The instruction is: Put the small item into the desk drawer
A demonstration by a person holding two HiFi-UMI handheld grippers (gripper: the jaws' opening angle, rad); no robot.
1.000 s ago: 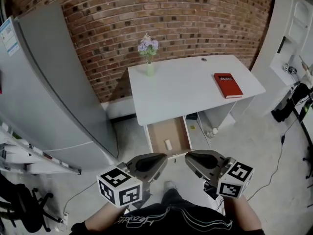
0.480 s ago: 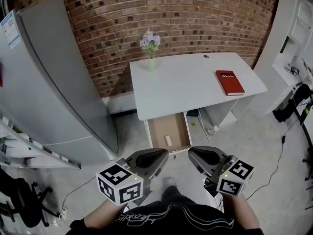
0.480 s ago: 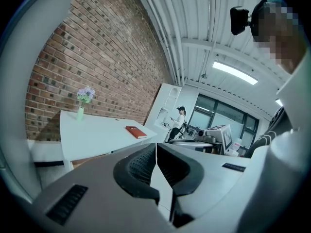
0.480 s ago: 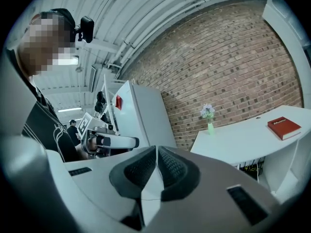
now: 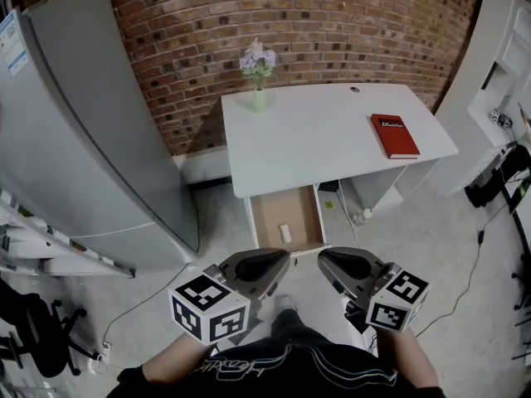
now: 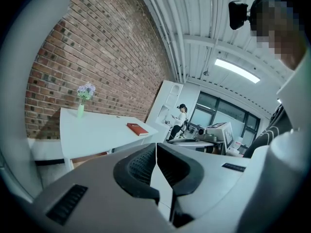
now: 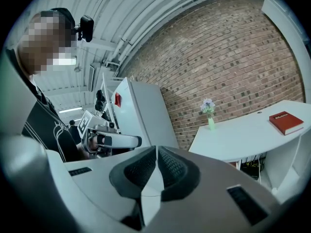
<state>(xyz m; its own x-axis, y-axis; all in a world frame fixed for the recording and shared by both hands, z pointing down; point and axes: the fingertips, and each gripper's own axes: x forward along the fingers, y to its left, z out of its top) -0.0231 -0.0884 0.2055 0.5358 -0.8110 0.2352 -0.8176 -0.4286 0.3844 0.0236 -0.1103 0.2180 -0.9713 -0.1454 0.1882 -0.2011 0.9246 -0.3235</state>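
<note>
In the head view a small pale item (image 5: 284, 232) lies inside the open desk drawer (image 5: 264, 217), which is pulled out from under the white desk (image 5: 315, 139). Both grippers hang low in front of me, well short of the drawer and turned toward each other. My left gripper (image 5: 286, 257) is shut with nothing in it; its pads meet in the left gripper view (image 6: 155, 155). My right gripper (image 5: 320, 259) is shut and empty too, pads together in the right gripper view (image 7: 156, 160).
A red book (image 5: 394, 135) lies at the desk's right end and a vase of purple flowers (image 5: 259, 71) stands at its back left. A grey refrigerator (image 5: 91, 131) stands left of the desk. White cabinets (image 5: 498, 40) and cables are at the right. A brick wall runs behind.
My view has shifted slightly, so the desk and drawer sit a little higher in frame. Both grippers stay shut and keep almost the same place.
</note>
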